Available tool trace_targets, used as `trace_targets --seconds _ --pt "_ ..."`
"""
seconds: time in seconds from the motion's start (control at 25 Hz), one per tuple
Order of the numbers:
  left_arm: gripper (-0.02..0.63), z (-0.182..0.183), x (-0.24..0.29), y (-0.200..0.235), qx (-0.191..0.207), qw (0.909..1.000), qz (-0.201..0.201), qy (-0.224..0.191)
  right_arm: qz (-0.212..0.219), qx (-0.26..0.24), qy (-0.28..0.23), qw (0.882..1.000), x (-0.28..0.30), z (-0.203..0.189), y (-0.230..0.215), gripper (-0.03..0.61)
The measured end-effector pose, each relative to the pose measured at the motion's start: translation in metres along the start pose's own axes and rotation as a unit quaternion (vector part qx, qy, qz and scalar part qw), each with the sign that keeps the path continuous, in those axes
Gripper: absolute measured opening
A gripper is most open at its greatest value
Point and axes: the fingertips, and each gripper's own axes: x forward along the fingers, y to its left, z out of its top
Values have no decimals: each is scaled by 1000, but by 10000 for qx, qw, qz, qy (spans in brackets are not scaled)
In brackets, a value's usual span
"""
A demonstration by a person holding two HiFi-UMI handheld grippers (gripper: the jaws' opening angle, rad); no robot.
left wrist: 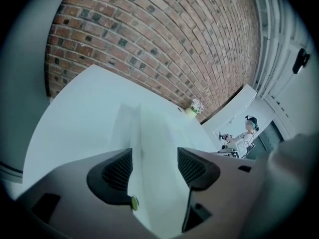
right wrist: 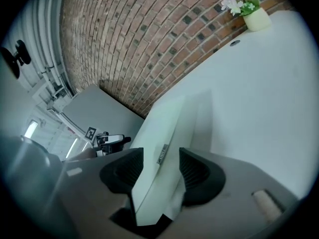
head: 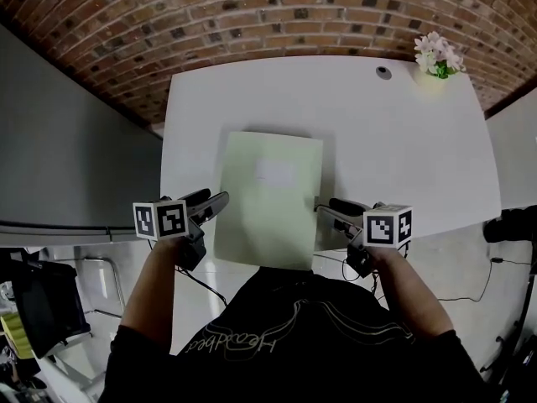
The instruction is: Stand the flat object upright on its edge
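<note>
The pale green folder (head: 268, 217) sits in the middle of the white table (head: 377, 141), a white label at the centre of its face. Its far edge is down at the table with a thin shadow along it. Its near edge reaches past the table's near rim, over the person's dark shirt, so it is tilted up rather than lying flat. How steeply it stands I cannot tell.

At the far left is a grey partition, with the brick wall (head: 252, 15) behind the table. The left claw (head: 220, 200), carrying its marker cube (head: 159, 219), points inward at the folder's left side edge. In the left gripper view this claw (left wrist: 154, 166) has its jaws well apart, and the folder's edge (left wrist: 152, 148) runs up between the ribbed pads (left wrist: 119, 171). No clear squeeze shows. A person sits far in the background of that view.

The right claw (head: 323, 210), with its own cube (head: 388, 225), meets the folder's right side edge. In the right gripper view this claw (right wrist: 160, 168) is wide open too. The folder (right wrist: 164, 123) rises between the jaws, close against the left pad, with a gap to the right one. A small tab shows on the folder's thick edge.

Near the far right corner of the table lie a small dark disc (head: 383, 72) and a pot of pale flowers (head: 438, 57).
</note>
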Motion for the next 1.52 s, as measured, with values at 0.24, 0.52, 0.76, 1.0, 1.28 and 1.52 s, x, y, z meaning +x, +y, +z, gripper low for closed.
trace_targets --seconds 0.24,0.52,0.76,1.0,1.28,1.52 --pt "264 -1 14 12 -91 9991 -201 364 -251 279 131 9992 16 -6 -7 242" --pt "262 -6 27 22 -67 9963 -298 803 -429 564 185 9973 31 -13 -12 241" --pt "261 -14 35 24 38 9928 -314 1157 -512 674 183 9962 34 -16 -11 236" --pt "232 -17 39 22 -50 9914 -421 1235 -566 707 237 9956 34 -18 -12 227" --pt "224 -19 41 23 68 9898 -300 1388 -637 706 356 9948 35 -18 -12 206" --pt "216 -18 41 23 143 9882 -182 1513 -733 648 458 9941 35 -18 -12 195"
